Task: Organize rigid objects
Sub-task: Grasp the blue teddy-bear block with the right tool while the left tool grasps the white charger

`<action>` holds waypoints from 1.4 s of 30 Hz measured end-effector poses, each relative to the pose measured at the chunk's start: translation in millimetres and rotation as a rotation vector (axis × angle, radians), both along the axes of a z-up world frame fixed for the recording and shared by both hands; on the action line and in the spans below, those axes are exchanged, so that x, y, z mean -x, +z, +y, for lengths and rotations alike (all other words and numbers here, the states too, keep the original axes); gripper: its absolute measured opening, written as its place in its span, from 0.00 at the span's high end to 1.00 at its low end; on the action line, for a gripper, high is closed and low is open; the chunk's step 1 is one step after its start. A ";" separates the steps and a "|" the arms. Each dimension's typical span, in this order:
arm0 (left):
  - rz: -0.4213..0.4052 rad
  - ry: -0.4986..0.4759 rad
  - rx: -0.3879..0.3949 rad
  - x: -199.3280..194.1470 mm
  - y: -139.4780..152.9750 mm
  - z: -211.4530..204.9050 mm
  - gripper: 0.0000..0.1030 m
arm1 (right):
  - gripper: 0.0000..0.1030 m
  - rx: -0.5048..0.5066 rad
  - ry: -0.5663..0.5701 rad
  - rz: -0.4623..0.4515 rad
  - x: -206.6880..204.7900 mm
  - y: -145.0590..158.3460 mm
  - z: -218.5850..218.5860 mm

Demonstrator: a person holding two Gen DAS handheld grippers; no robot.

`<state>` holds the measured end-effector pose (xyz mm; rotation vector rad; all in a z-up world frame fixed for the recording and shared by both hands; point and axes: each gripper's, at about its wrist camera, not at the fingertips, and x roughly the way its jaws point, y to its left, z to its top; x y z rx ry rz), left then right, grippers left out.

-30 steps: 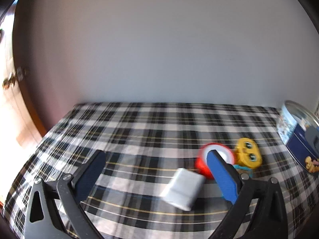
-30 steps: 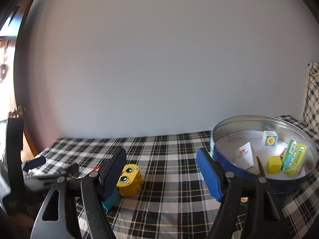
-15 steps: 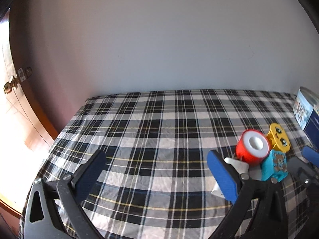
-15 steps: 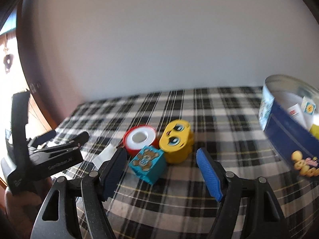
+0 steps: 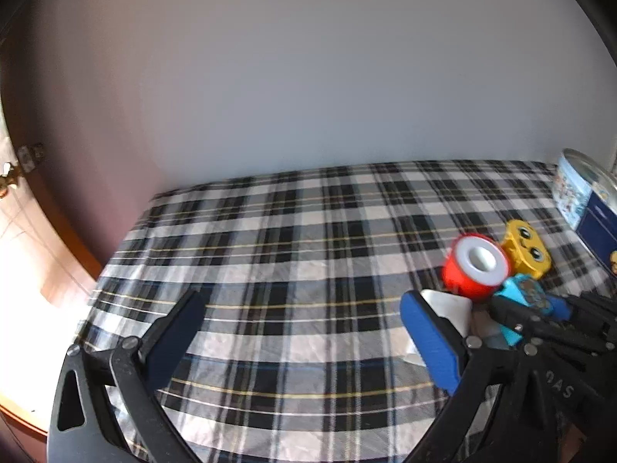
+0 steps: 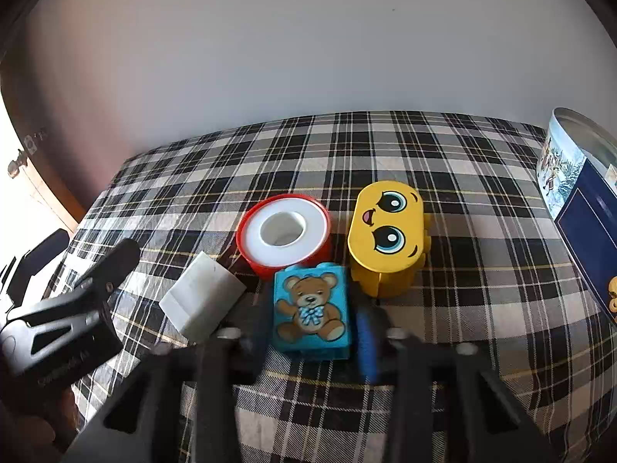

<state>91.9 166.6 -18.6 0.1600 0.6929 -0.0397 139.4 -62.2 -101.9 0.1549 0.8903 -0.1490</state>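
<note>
Teddy-bear block, glossy blue plastic, sits nearest on the checked cloth, the right gripper having just closed its fingers on its sides. Left gripper gapes empty. Grasping looks done; next comes a lift toward the round tin. Beyond: white box, red-rimmed tape roll, yellow face block.
</note>
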 end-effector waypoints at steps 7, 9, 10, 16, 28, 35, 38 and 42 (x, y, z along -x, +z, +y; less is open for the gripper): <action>0.057 -0.169 0.086 7.0 -1.1 -19.7 0.01 | 0.67 0.017 0.099 -0.003 23.5 7.0 -11.4; 0.059 -0.212 0.095 8.4 -0.7 -29.0 0.01 | 0.67 0.019 0.135 -0.030 39.0 12.3 -20.4; 0.059 -0.219 0.093 8.7 -0.9 -31.3 0.02 | 0.67 0.026 0.139 -0.041 43.7 14.6 -24.5; 0.118 -0.217 0.038 -3.3 -17.9 -48.1 0.20 | 0.67 0.019 0.096 -0.113 53.3 27.8 -51.3; 0.215 -0.205 0.143 -16.7 -29.8 -53.8 0.64 | 0.67 0.042 0.106 -0.164 58.9 35.7 -51.9; 0.164 -0.092 0.206 -9.6 -23.8 -41.1 0.64 | 0.67 0.033 0.120 -0.232 66.6 41.3 -57.2; 0.100 -0.021 0.222 -2.5 -16.8 -40.6 0.64 | 0.67 0.000 0.143 -0.264 66.8 45.9 -59.3; 0.009 0.019 0.237 11.0 -6.4 -48.2 0.64 | 0.67 -0.036 0.179 -0.320 71.2 54.8 -64.3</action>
